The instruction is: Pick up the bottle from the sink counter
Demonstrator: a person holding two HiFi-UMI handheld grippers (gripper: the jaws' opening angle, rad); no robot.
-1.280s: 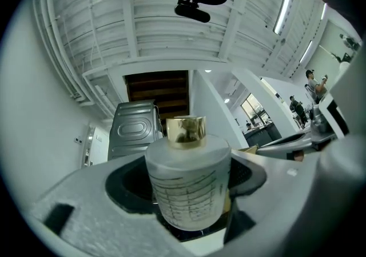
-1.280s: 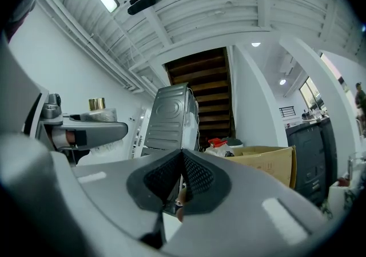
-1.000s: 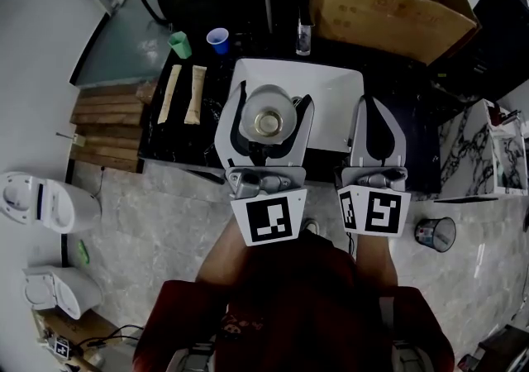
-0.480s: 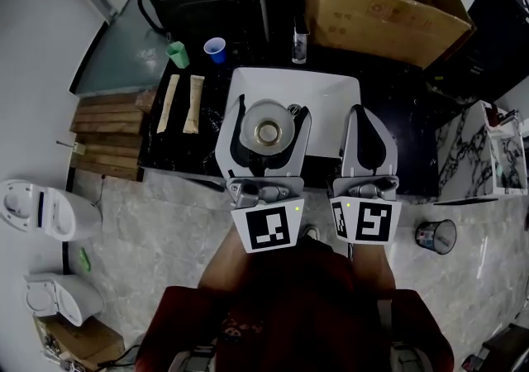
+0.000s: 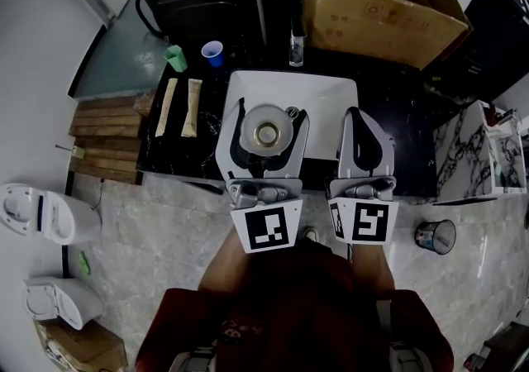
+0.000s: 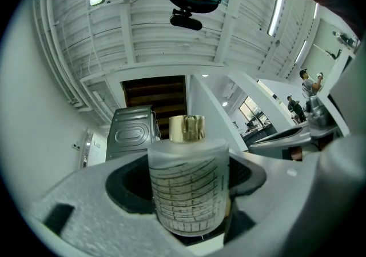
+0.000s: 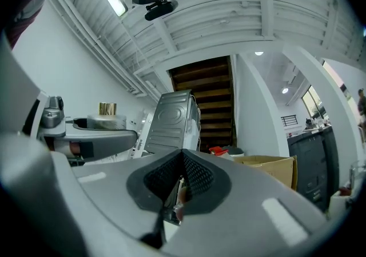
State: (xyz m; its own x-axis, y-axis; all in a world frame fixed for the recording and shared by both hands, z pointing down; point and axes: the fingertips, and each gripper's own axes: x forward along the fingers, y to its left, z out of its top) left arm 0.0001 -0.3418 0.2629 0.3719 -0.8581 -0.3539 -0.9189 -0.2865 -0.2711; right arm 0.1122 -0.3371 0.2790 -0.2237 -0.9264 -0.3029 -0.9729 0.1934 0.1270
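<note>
Left gripper (image 5: 273,112): clamped on frosted glass cylindrical bottle (image 6: 189,187) with gold cap, upright, pads pressing both sides. Bottle at frame centre in head view, held over white rectangular sink basin (image 5: 326,93) set in black counter (image 5: 169,151). Right gripper (image 7: 182,156): jaws pressed together, nothing between, right of centre. Upper left on counter: 2 items, small blue cup (image 5: 212,53), small green cup (image 5: 174,57).

**Frosted bottle clamped upright**

The left hand-held gripper (image 6: 186,165) has both jaws pressed against the sides of a frosted bottle (image 6: 189,190). The bottle stands upright, printed with a dark grid and topped by a gold cap (image 6: 187,128). Behind it are a grey appliance (image 6: 132,133), a wooden staircase (image 6: 155,95) and a white slatted ceiling (image 6: 171,33).
</note>
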